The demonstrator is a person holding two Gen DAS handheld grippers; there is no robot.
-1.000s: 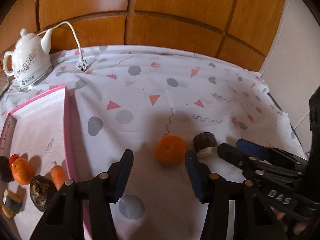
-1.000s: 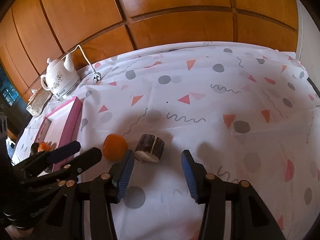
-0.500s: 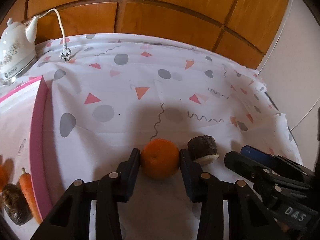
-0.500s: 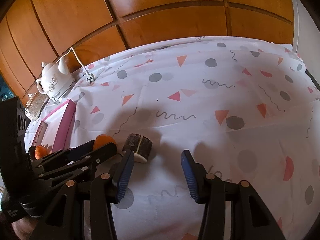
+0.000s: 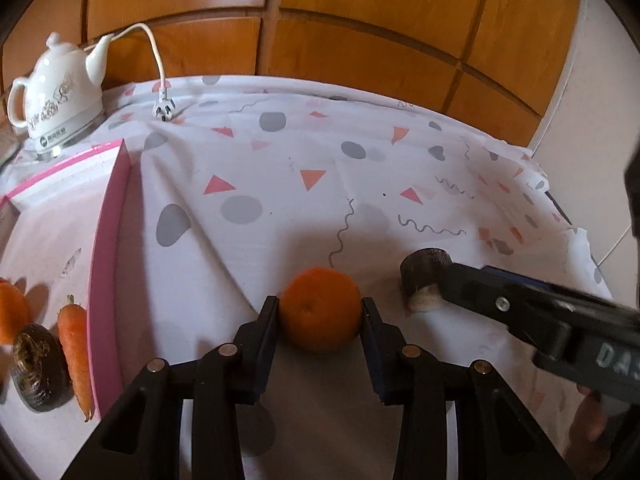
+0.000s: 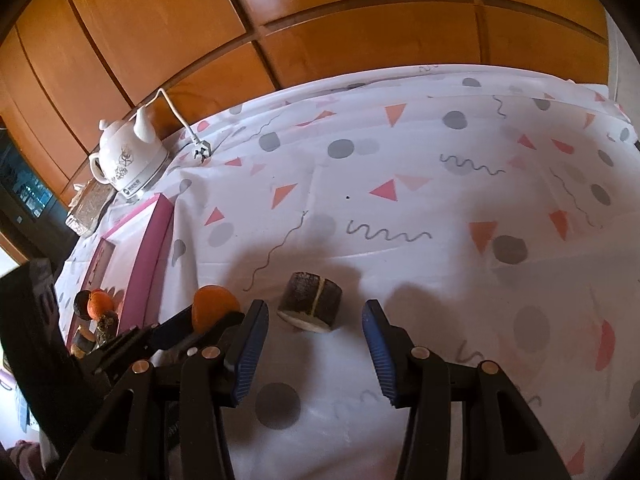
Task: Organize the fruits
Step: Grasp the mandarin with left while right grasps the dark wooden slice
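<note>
An orange (image 5: 320, 314) rests on the patterned tablecloth, and my left gripper (image 5: 320, 312) is shut on it, one pad pressed against each side. Just right of it lies a dark-skinned cut piece with a pale face (image 5: 424, 276). In the right wrist view that cut piece (image 6: 310, 304) sits at the tips of my right gripper (image 6: 314, 308), which is open and not touching it. The left gripper (image 6: 200, 326) and the orange (image 6: 212, 304) show at the left of that view. One right finger (image 5: 464, 284) reaches up to the cut piece.
A pink tray (image 5: 108, 240) at the left holds a carrot (image 5: 74, 344), a dark wrinkled fruit (image 5: 38, 368) and another orange (image 5: 12, 312). A white kettle (image 5: 60, 92) with a loose plug (image 5: 164, 110) stands at the back left. Wooden panels back the table.
My left gripper came forward and down around the orange and closed onto it. My right gripper drew closer to the cut piece, its jaws unchanged.
</note>
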